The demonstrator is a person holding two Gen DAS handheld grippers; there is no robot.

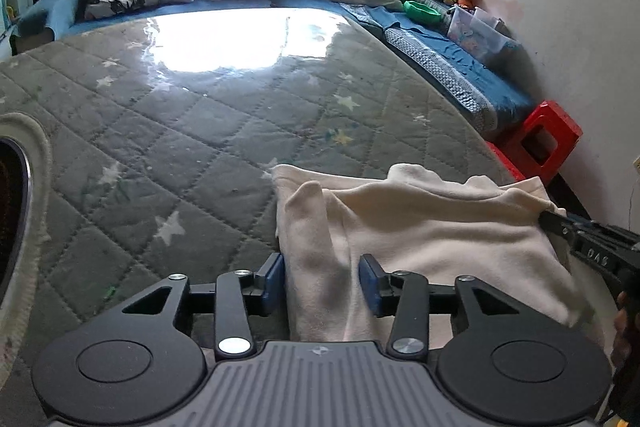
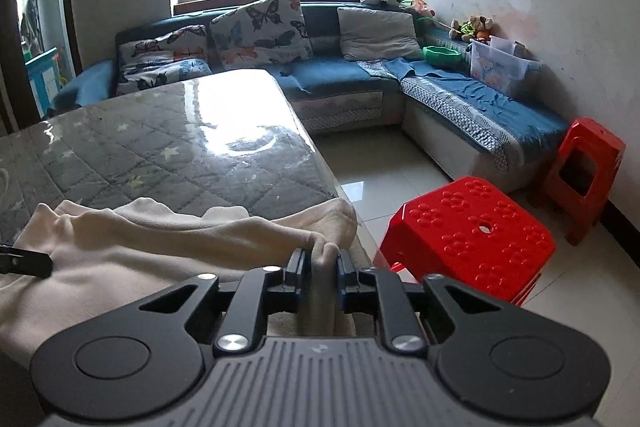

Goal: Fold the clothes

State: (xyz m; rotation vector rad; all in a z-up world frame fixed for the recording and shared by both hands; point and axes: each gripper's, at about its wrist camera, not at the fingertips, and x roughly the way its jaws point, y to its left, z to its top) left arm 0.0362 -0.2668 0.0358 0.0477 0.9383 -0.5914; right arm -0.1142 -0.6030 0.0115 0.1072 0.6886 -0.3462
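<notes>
A cream garment lies partly folded at the near right corner of the quilted grey table. My left gripper is open, its blue pads on either side of a raised fold of the garment, not pinching it. My right gripper is shut on the garment's right edge near the table's right rim. The right gripper's black body shows at the far right of the left wrist view. The garment spreads left across the right wrist view, where a left fingertip pokes in.
The table has a glossy clear cover with window glare. A white-rimmed dark object sits at its left edge. Two red plastic stools stand on the tiled floor at right. A blue corner sofa with cushions lies beyond.
</notes>
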